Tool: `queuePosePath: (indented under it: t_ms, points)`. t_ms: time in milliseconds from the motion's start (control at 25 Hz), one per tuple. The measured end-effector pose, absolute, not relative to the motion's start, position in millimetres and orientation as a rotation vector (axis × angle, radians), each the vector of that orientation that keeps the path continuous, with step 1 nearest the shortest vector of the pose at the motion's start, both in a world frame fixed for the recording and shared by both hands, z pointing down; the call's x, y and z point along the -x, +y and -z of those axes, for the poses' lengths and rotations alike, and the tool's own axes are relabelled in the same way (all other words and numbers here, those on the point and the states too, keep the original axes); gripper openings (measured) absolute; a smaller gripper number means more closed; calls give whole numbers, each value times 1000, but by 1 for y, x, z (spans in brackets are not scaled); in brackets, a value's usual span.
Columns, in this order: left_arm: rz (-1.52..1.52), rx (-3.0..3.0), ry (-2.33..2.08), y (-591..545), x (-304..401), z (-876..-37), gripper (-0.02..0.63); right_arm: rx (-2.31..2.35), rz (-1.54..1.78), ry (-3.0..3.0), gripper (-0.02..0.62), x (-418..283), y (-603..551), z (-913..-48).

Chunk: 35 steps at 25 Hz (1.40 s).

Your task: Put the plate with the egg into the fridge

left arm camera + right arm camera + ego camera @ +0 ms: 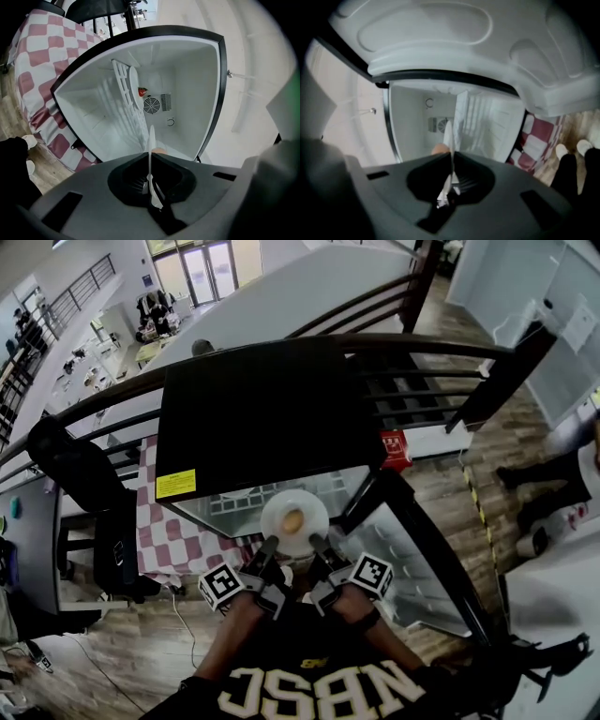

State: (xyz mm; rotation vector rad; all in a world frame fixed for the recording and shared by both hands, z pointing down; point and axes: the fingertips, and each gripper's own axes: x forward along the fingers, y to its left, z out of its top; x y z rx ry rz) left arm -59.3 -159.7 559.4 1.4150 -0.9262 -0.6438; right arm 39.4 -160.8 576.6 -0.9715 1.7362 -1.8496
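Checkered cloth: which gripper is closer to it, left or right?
Left. The left gripper grips the plate on its edge toward the checkered cloth; the right gripper grips its other edge, farther away.

We get heavy fisheye bending at every edge. The fridge interior (140, 84) glows bright white in both gripper views (the right one softer, slightly blurred), the near foreground dark and unfocused. The head view is evenly daylit.

White plate (277, 512) bearing a tan egg (292, 519); black fridge (262, 409), white inside, yellow label (175, 484) on it; red-and-white checked cloth (173, 540) beside the fridge.
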Motion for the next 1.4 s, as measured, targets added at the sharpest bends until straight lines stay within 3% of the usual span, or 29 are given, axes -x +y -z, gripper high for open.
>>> queuePosePath:
  t_ms: [720,1400]
  points:
    - [431,-1501,-906,-229,54,-589,34,1211,1683,1683,31,-43,-230,-597]
    - [427,-1450,-814,-250,46,-594,34,1255,1643,1605,31,-50,-262,-600]
